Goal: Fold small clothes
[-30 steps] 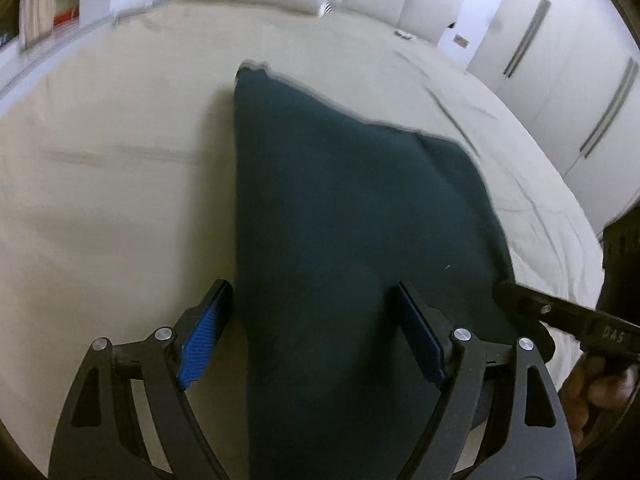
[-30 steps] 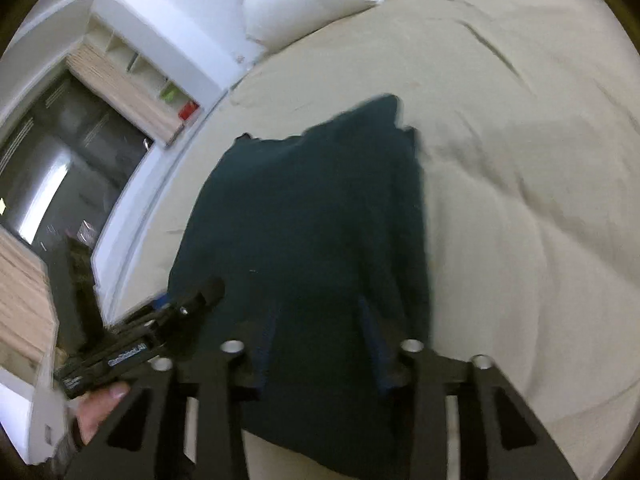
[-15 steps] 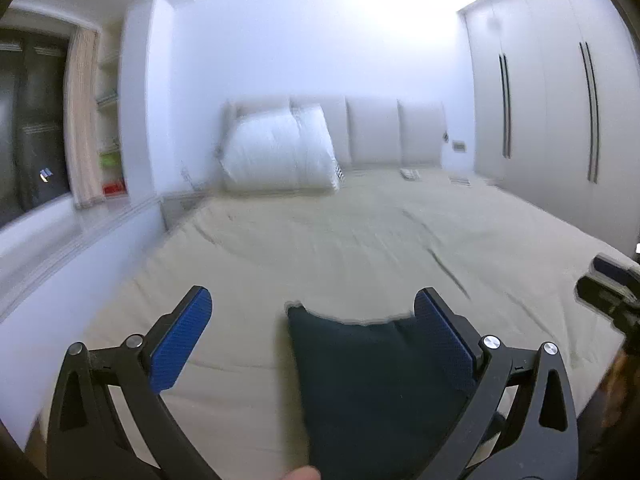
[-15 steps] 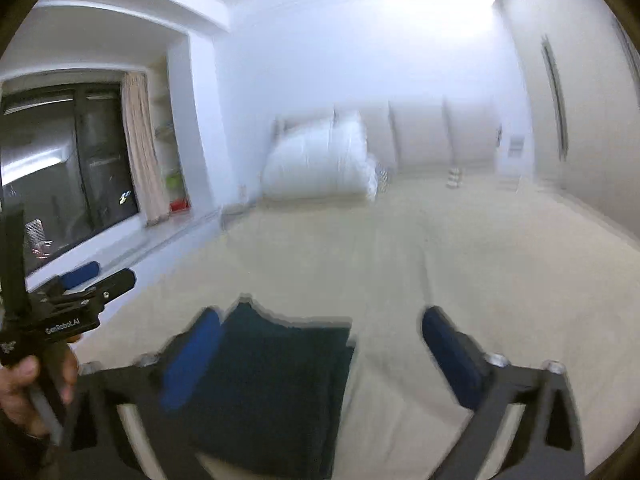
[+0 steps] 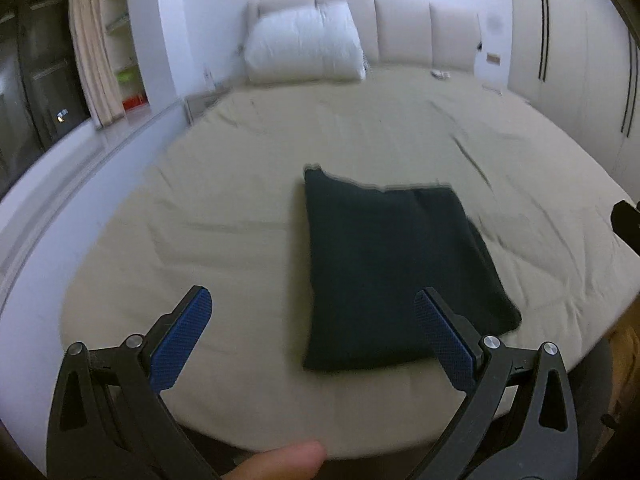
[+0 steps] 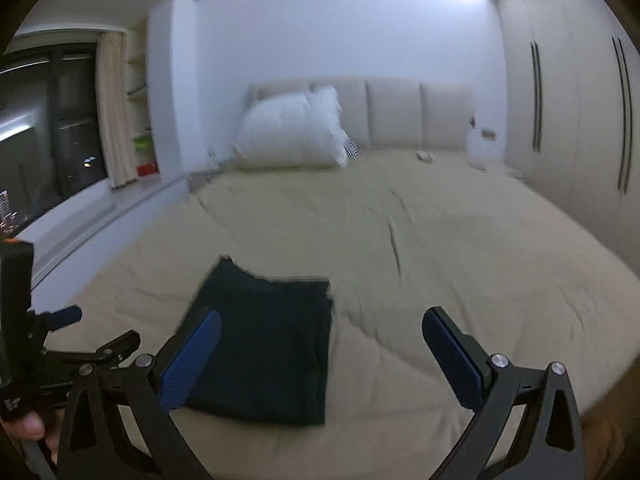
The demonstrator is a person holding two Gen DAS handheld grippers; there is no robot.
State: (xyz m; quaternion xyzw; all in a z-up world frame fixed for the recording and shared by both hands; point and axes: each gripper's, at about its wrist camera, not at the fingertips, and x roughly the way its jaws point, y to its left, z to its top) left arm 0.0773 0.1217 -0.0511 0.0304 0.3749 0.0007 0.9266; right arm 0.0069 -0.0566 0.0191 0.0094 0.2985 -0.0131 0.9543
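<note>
A dark green garment (image 5: pixel 396 264) lies folded into a flat rectangle near the foot of the beige bed (image 5: pixel 248 184). It also shows in the right wrist view (image 6: pixel 268 340). My left gripper (image 5: pixel 316 312) is open and empty, held back above the bed's near edge, with the garment beyond its fingers. My right gripper (image 6: pixel 324 332) is open and empty, also held back from the bed, with the garment behind its left finger (image 6: pixel 192 356). The left gripper's side shows at the left edge of the right wrist view (image 6: pixel 60 340).
A white pillow (image 5: pixel 304 48) leans on the padded headboard (image 5: pixel 404 32) at the far end. A white ledge (image 5: pixel 72 152) and a dark window run along the left. White wardrobe doors (image 5: pixel 568 60) stand on the right. A small object (image 5: pixel 440 75) lies near the headboard.
Both grippers have lifted off the garment and pulled back from the bed, tilting up to face the room. The right gripper's fingers have opened wide. The garment stays folded on the bed.
</note>
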